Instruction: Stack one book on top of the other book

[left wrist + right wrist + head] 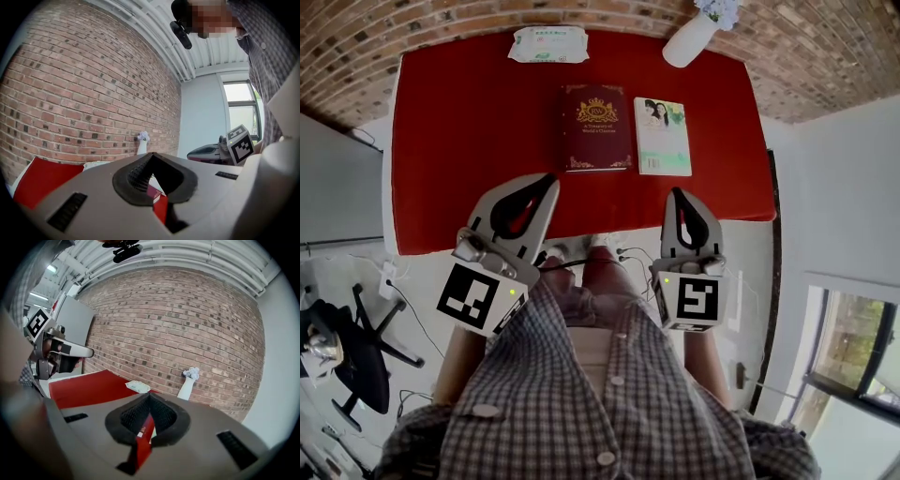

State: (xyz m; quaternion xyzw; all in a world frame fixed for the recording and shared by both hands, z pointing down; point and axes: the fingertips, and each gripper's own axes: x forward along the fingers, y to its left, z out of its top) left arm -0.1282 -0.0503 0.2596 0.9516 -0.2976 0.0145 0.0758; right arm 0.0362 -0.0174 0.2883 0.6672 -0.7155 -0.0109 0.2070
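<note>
A stiff maroon book [597, 128] and a thin pale book [663, 137], probably light and bendy, lie side by side on the desk [459, 141]. The left tongs [547, 180] and right tongs [678, 195] are closed and empty. The pale book's near edge looks best for a pinch.

A wipes pack [547, 44] lies at the far edge of the red surface [469, 141]. A white vase [689, 39] stands towards its far right corner. A black chair [347, 349] sits off its near left.
</note>
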